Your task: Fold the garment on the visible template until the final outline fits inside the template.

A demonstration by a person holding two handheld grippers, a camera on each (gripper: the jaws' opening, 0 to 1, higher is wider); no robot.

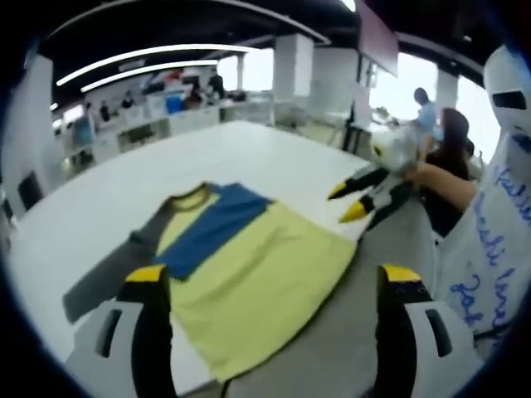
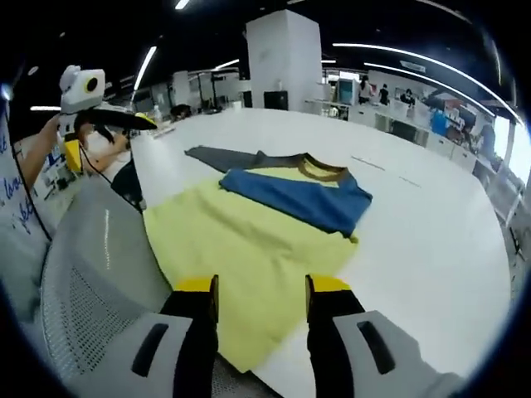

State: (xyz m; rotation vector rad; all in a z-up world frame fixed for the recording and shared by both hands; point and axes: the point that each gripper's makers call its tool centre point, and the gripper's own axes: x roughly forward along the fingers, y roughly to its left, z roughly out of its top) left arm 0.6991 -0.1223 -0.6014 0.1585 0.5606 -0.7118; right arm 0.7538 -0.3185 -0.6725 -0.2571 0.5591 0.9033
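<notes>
Garment (image 2: 265, 224) lies flat just ahead of both grippers' spread, empty fingers (image 1: 149, 278).

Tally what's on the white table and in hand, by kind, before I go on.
Garment: 1
Gripper: 2, left gripper and right gripper
Mesh chair back: 1
Total: 4
</notes>
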